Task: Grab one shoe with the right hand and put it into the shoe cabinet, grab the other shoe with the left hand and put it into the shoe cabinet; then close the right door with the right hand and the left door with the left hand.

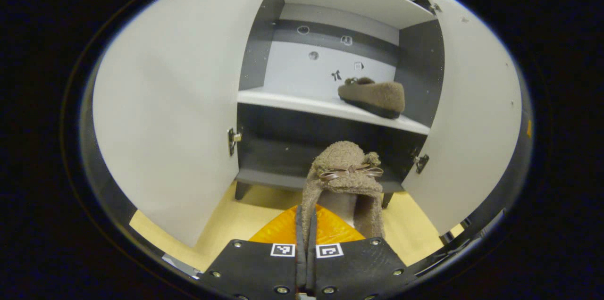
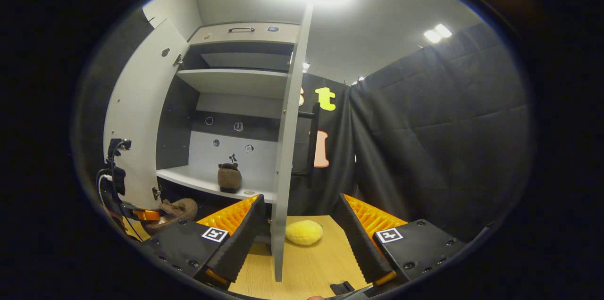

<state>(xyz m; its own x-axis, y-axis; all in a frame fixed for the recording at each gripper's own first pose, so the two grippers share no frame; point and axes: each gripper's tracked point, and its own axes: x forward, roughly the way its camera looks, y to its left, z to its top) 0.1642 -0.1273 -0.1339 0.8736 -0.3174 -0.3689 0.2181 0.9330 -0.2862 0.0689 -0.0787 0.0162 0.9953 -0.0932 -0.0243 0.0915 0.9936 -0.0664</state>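
Left gripper view is showing your left claw (image 1: 306,229) closed on the heel edge of the second shoe (image 1: 347,182), which you are holding in front of the open shoe cabinet (image 1: 330,102), while the first shoe (image 1: 375,96) is already lying on the right part of the middle shelf (image 1: 292,102). In the right gripper view your right claw (image 2: 302,238) is standing open and empty, with the edge of the right door (image 2: 285,149) between its fingers. I judge you are doing the second placing step, so next you are needing to carry this shoe onto the free part of the shelf, beside the first one, and release it before closing the doors.
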